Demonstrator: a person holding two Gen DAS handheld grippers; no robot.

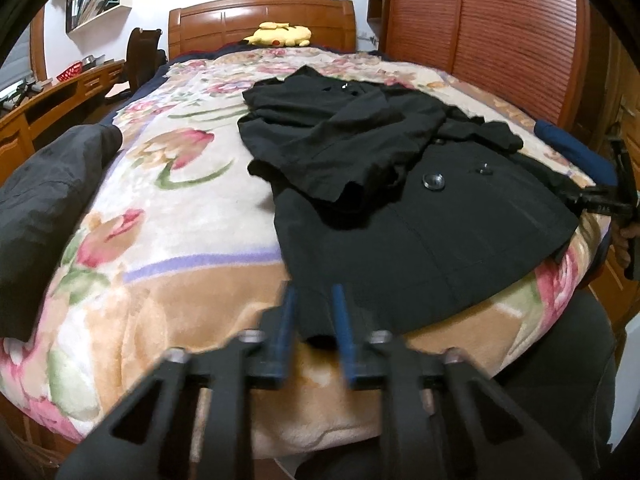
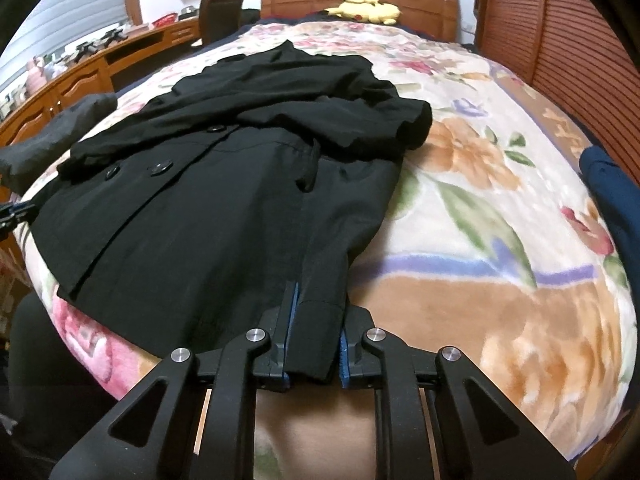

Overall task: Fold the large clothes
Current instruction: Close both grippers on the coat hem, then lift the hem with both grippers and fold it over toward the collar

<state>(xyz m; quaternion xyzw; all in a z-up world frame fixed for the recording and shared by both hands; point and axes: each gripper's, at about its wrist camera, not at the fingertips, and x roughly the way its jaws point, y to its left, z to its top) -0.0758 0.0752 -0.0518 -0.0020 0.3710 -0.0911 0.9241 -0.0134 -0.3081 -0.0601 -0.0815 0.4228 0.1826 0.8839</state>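
Black coat [image 2: 192,216] lay face up on the bed [image 2: 500,300], hem at the foot edge, both sleeves folded across the chest. Right gripper [image 2: 314,332] was clamped on the hem corner near the bed's right side. Left gripper [image 1: 314,320] sat just off the other hem corner, fingers apart, nothing between them. Risks, as I judged them: lifting on one corner would skew the hem and drag the loose sleeves out. The heavy fabric could slip from the pads. The plush blanket [image 1: 192,280] could bunch under it.
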